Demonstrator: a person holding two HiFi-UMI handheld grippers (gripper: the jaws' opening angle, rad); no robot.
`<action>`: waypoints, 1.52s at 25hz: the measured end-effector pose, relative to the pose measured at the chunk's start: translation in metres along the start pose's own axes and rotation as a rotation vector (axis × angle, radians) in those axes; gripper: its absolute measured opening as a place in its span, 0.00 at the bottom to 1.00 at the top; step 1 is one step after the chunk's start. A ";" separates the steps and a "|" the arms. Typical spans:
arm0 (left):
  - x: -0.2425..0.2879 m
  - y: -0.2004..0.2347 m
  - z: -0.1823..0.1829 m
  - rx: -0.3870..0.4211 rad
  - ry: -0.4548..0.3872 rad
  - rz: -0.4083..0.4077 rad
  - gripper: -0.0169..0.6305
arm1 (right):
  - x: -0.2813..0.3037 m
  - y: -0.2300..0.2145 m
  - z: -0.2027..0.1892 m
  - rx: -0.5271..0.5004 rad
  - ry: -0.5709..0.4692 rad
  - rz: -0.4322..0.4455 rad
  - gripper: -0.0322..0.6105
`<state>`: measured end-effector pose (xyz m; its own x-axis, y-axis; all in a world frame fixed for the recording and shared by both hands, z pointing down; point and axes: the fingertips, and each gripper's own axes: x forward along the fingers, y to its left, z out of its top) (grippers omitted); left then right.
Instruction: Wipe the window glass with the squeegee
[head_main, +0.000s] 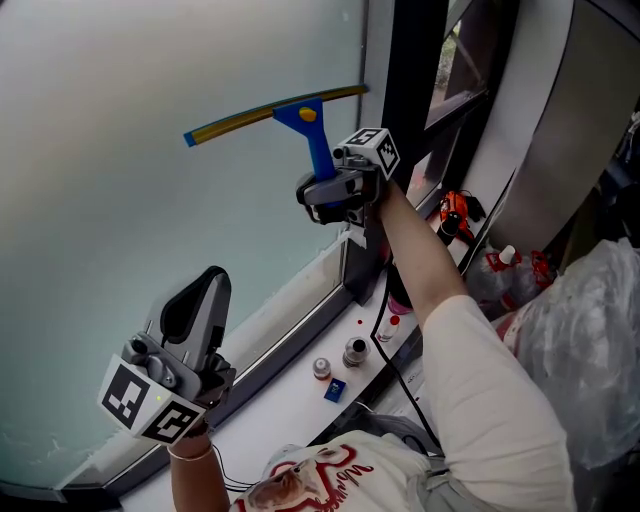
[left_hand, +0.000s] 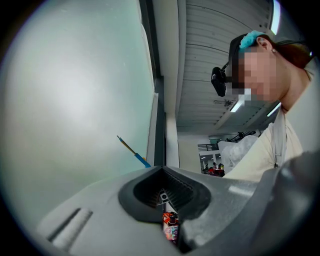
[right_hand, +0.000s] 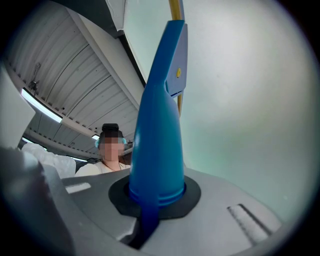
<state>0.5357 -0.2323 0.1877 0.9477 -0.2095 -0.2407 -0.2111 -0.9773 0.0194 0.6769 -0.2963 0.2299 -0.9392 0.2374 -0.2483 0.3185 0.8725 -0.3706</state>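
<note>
While the blue squeegee (head_main: 300, 115) is clamped at its handle base by the right gripper (head_main: 328, 185), its blade is laid against the window glass (head_main: 120, 160). It is judged light and stiff, with a pliant edge. The left gripper (head_main: 195, 310) is closed on nothing.

The window glass (head_main: 120, 180) looks frosted and matt, the squeegee (head_main: 312, 135) smooth, glossy blue plastic.

Right gripper view: squeegee (right_hand: 157, 125) blade cut off at top edge; handle end hidden inside right gripper (right_hand: 151, 202). Head view: sill items (head_main: 355, 352) too small to identify; bag (head_main: 590, 340) cropped at right edge.
</note>
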 end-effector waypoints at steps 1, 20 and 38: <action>0.000 0.000 0.000 -0.005 0.003 0.000 0.03 | 0.000 0.000 -0.001 0.003 -0.002 0.000 0.10; 0.003 0.009 -0.014 -0.076 0.050 0.018 0.03 | -0.013 -0.015 -0.040 0.079 -0.055 0.002 0.10; -0.001 0.012 -0.030 -0.116 0.078 0.036 0.03 | -0.021 -0.027 -0.084 0.144 -0.088 -0.002 0.10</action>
<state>0.5395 -0.2447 0.2174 0.9567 -0.2421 -0.1619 -0.2207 -0.9653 0.1395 0.6770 -0.2892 0.3207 -0.9269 0.1919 -0.3224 0.3377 0.8013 -0.4939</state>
